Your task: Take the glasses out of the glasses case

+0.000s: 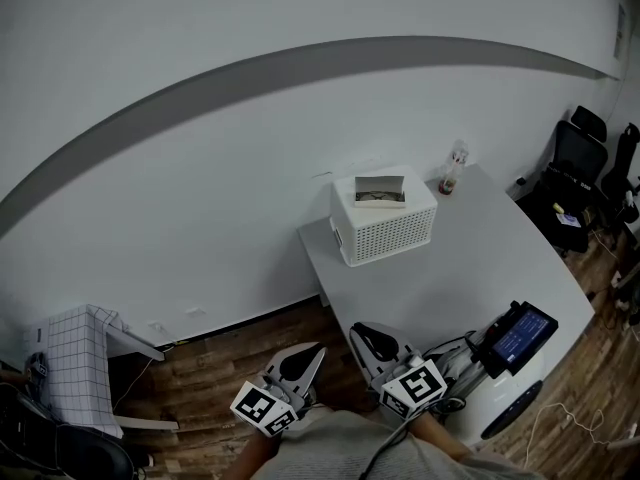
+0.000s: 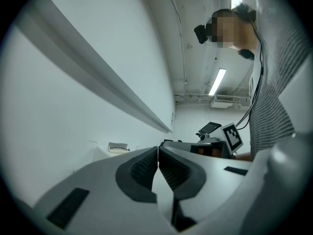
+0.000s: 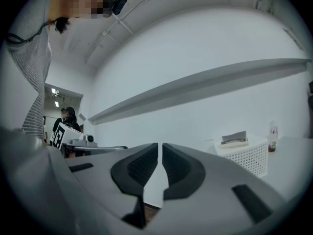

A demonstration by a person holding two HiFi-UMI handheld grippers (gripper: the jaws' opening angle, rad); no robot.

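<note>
A plain white wall (image 1: pixel 250 168) with a grey band across it filled most of the head view, above a dark wood floor (image 1: pixel 215 353). A white counter (image 1: pixel 480 258) stood against the wall at the right. At its back edge sat a white perforated box (image 1: pixel 385 230), and the glasses case (image 1: pixel 380 191) lay flat on top of that box; it was too small to tell whether glasses were inside. Both tools were held low and close to the person, well apart from the case and touching nothing. The left hand-held gripper (image 1: pixel 300 361) hung over the floor with its dark ribbed pads pressed together and nothing between them, as the left gripper view (image 2: pixel 158 153) showed. The right hand-held gripper (image 1: pixel 372 340) was at the counter's near corner, its pads all but together with only a thin slit and nothing in it (image 3: pixel 160 152). A device with a blue screen (image 1: pixel 521 334) sat just beside the right hand-held gripper at the counter's near edge. A small bottle (image 1: pixel 452 171) stood upright just right of the box.
</note>
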